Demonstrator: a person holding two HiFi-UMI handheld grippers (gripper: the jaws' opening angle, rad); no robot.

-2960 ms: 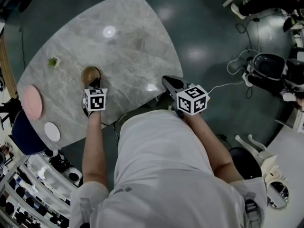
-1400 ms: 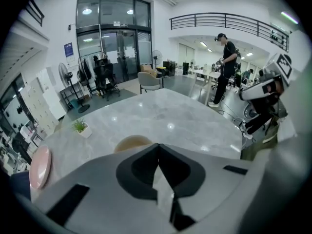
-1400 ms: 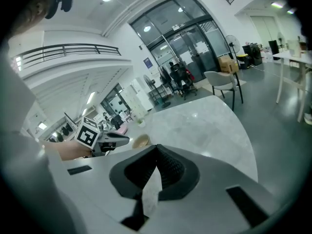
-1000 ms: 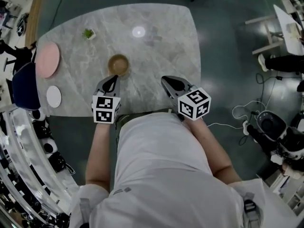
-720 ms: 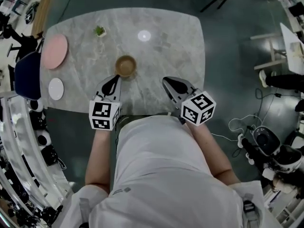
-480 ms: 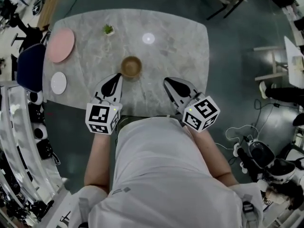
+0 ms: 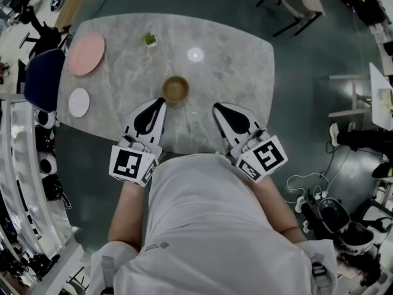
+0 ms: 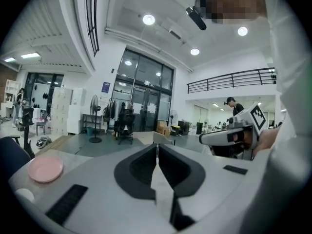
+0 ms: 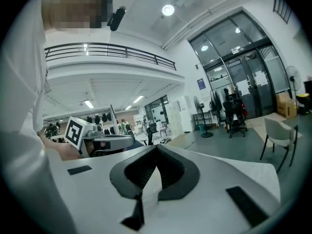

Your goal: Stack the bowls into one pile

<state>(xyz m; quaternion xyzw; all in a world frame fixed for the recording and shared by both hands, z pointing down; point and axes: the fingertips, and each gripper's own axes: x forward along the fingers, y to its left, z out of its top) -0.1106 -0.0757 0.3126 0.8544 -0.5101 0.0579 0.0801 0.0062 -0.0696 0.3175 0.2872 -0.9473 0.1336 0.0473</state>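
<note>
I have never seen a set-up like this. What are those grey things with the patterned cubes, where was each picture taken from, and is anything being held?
There is no robot here. A person holds a hand-held tool in each hand: the left gripper and the right gripper. Each carries a marker cube as part of it. One picture comes from a camera on the person's head, looking down. The other two come from a camera riding on each gripper, looking along its jaws. Both pairs of jaws are closed, with nothing between them. On the marble table stand a brown bowl, a pink plate, a small white plate and a small plant.
</note>
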